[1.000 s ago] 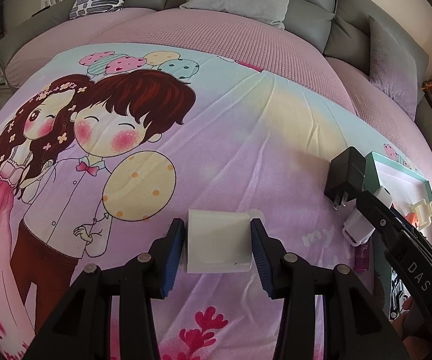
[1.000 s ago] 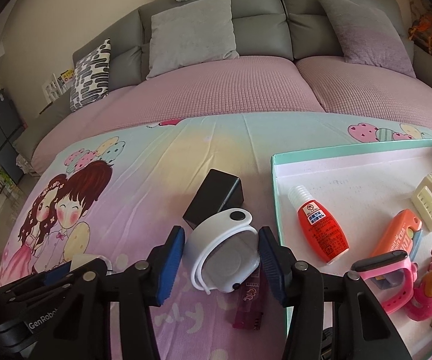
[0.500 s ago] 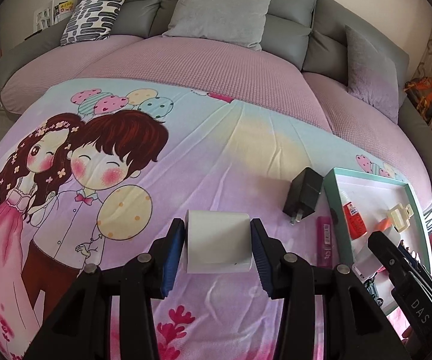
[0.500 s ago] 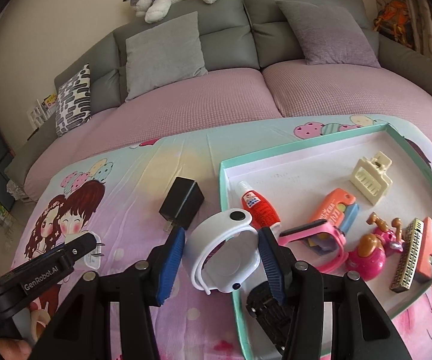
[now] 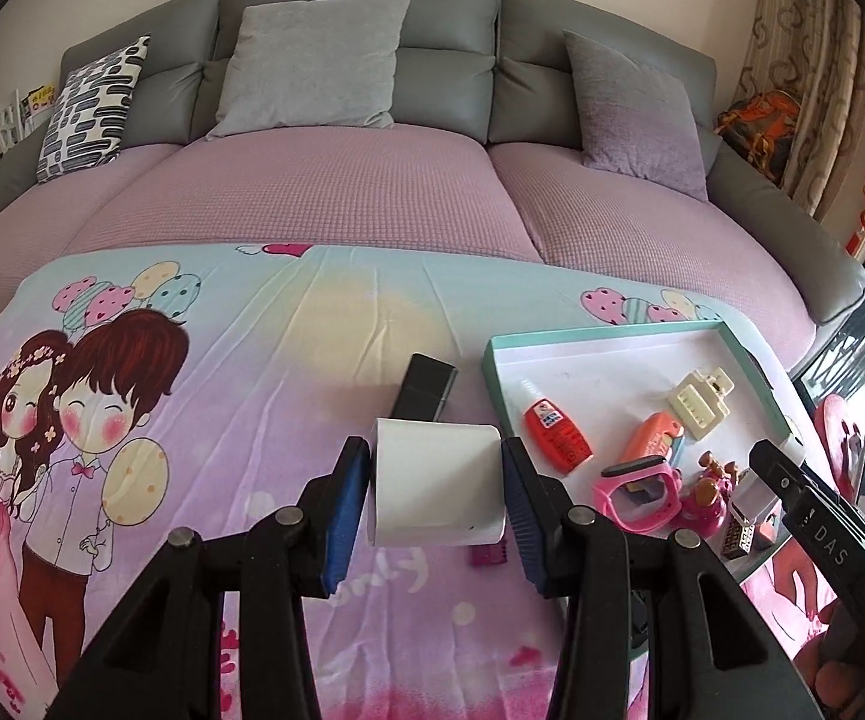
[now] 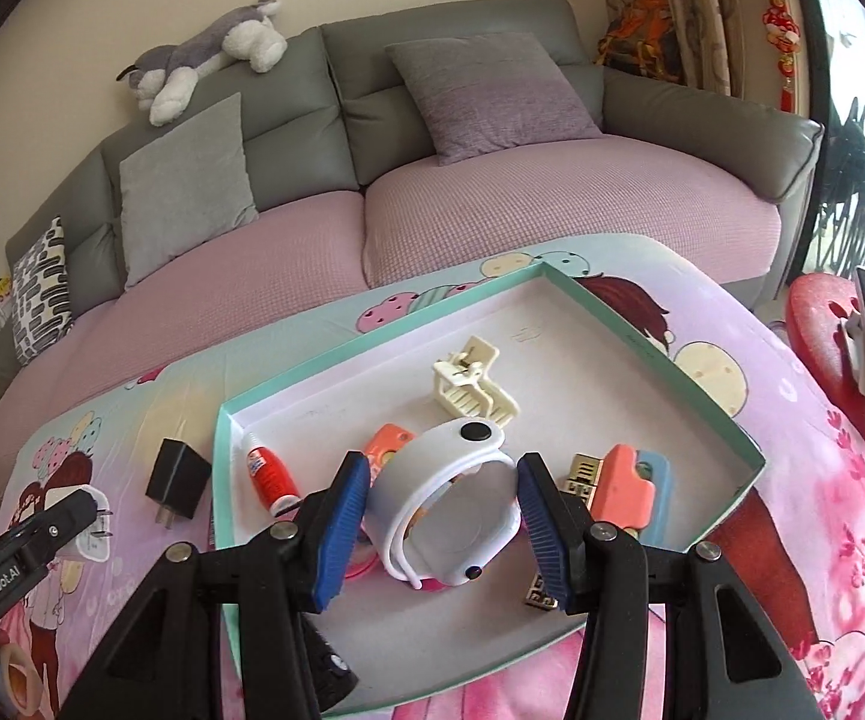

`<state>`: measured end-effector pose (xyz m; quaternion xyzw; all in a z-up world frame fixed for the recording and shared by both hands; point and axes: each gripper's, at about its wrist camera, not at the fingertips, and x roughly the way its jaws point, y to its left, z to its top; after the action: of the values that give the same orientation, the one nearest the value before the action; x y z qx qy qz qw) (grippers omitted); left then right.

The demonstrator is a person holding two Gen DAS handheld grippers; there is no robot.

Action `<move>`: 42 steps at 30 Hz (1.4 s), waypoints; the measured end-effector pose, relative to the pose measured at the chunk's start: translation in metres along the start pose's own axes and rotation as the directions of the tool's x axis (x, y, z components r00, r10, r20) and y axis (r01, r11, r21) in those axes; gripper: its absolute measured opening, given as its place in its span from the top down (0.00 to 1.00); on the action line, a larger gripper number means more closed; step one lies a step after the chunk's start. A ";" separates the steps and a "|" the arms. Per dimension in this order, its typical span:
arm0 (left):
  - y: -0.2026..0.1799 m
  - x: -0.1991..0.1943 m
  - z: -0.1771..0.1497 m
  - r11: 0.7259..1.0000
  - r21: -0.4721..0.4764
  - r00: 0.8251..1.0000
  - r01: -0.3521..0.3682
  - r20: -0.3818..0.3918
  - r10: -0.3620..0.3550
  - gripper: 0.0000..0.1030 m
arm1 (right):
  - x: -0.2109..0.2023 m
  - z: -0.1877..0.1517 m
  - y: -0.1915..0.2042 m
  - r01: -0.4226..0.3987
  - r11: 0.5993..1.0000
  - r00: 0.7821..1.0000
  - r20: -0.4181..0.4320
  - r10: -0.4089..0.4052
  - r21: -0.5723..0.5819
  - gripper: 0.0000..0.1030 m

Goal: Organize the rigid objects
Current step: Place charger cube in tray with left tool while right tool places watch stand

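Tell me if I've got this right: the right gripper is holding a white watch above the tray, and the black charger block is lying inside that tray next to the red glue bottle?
Not quite. The black charger block lies on the printed blanket, outside the tray; the right wrist view shows it beyond the tray's left wall. The rest holds: the right gripper holds the white watch above the tray, and the red glue bottle is inside.

At lower centre of the frame, the left gripper [image 5: 435, 495] clamps a white boxy plastic charger [image 5: 437, 485] between its blue-padded fingers [image 5: 345, 501]. Behind it a black rectangular adapter [image 5: 425, 387] lies on the cartoon-print bedsheet [image 5: 240, 372]. At right sits a teal-rimmed white tray [image 5: 606, 339].
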<state>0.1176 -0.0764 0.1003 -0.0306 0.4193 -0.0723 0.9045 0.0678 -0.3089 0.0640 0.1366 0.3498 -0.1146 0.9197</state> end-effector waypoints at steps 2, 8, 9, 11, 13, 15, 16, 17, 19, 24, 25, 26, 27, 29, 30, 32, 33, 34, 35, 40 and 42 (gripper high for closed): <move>-0.017 0.003 -0.001 0.999 0.039 1.000 0.015 -0.011 -0.015 0.55 | 0.002 0.001 -0.011 0.015 1.000 1.000 -0.003 -0.015 0.022 0.48; -0.065 0.013 -0.009 0.987 0.143 0.996 0.077 -0.055 -0.070 0.55 | 0.001 0.003 -0.030 0.046 0.998 0.999 0.011 -0.046 0.048 0.48; -0.071 0.015 -0.011 0.984 0.153 0.995 0.087 -0.060 -0.078 0.55 | 0.001 0.003 -0.032 0.050 0.997 0.999 0.015 -0.051 0.052 0.48; -0.083 0.017 -0.013 0.979 0.173 0.993 0.106 -0.068 -0.095 0.55 | 0.000 0.003 -0.038 0.053 0.997 0.998 0.023 -0.055 0.063 0.48; -0.093 0.018 -0.016 0.975 0.189 0.991 0.120 -0.076 -0.107 0.55 | 0.000 0.003 -0.042 0.050 0.996 0.998 0.035 -0.052 0.077 0.48; -0.101 0.020 -0.019 0.970 0.206 0.990 0.131 -0.082 -0.116 0.55 | 0.002 0.003 -0.045 0.036 0.995 0.998 0.040 -0.039 0.089 0.47; -0.105 0.021 -0.021 0.968 0.214 0.990 0.133 -0.084 -0.118 0.55 | 0.003 0.002 -0.045 0.031 0.996 0.999 0.041 -0.035 0.089 0.47; -0.108 0.023 -0.022 0.966 0.221 0.989 0.135 -0.086 -0.119 0.55 | 0.004 0.002 -0.044 0.030 0.996 0.998 0.046 -0.034 0.086 0.47; -0.112 0.028 -0.025 0.964 0.227 0.988 0.139 -0.098 -0.120 0.55 | 0.005 0.002 -0.043 0.031 0.996 0.998 0.055 -0.035 0.079 0.47; -0.117 0.031 -0.028 0.958 0.229 0.983 0.175 -0.099 -0.156 0.55 | 0.008 0.002 -0.042 0.028 0.996 0.997 0.064 -0.034 0.081 0.47; -0.118 0.031 -0.028 0.957 0.232 0.983 0.175 -0.094 -0.157 0.55 | 0.009 0.002 -0.042 0.029 0.996 0.998 0.062 -0.034 0.080 0.47; -0.119 0.031 -0.029 0.957 0.233 0.983 0.173 -0.095 -0.155 0.55 | 0.010 0.001 -0.042 0.030 0.996 0.998 0.059 -0.035 0.079 0.47; -0.120 0.032 -0.029 0.957 0.233 0.983 0.174 -0.097 -0.155 0.55 | 0.010 0.001 -0.041 0.031 0.997 0.998 0.056 -0.036 0.077 0.47; -0.120 0.033 -0.030 0.957 0.231 0.983 0.173 -0.101 -0.154 0.55 | 0.011 0.001 -0.041 0.032 0.997 0.998 0.053 -0.036 0.072 0.47; -0.119 0.033 -0.029 0.958 0.231 0.983 0.172 -0.102 -0.152 0.55 | 0.012 0.001 -0.041 0.033 0.997 0.998 0.051 -0.037 0.069 0.46; -0.118 0.032 -0.029 0.959 0.230 0.985 0.164 -0.099 -0.145 0.54 | 0.014 0.000 -0.039 0.038 0.997 0.998 0.043 -0.041 0.060 0.45; -0.117 0.032 -0.028 0.960 0.228 0.985 0.162 -0.098 -0.143 0.50 | 0.015 0.000 -0.039 0.038 0.998 0.999 0.037 -0.041 0.057 0.45; -0.116 0.032 -0.027 0.961 0.226 0.985 0.160 -0.098 -0.141 0.48 | 0.016 0.000 -0.038 0.036 0.998 0.999 0.030 -0.038 0.056 0.45; -0.115 0.032 -0.027 0.962 0.224 0.986 0.156 -0.098 -0.137 0.45 | 0.017 0.000 -0.038 0.034 0.998 0.999 0.024 -0.035 0.055 0.45; -0.104 0.029 -0.023 0.970 0.199 0.989 0.137 -0.090 -0.121 0.41 | 0.018 0.000 -0.037 0.038 0.998 0.999 0.016 -0.039 0.051 0.39; -0.099 0.028 -0.021 0.974 0.186 0.990 0.126 -0.081 -0.112 0.36 | 0.018 -0.001 -0.038 0.037 0.998 0.999 0.010 -0.038 0.054 0.38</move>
<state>0.1091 -0.1783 0.0777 0.0339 0.4393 -0.1673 0.8820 0.0693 -0.3460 0.0448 0.1541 0.3440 -0.1419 0.9153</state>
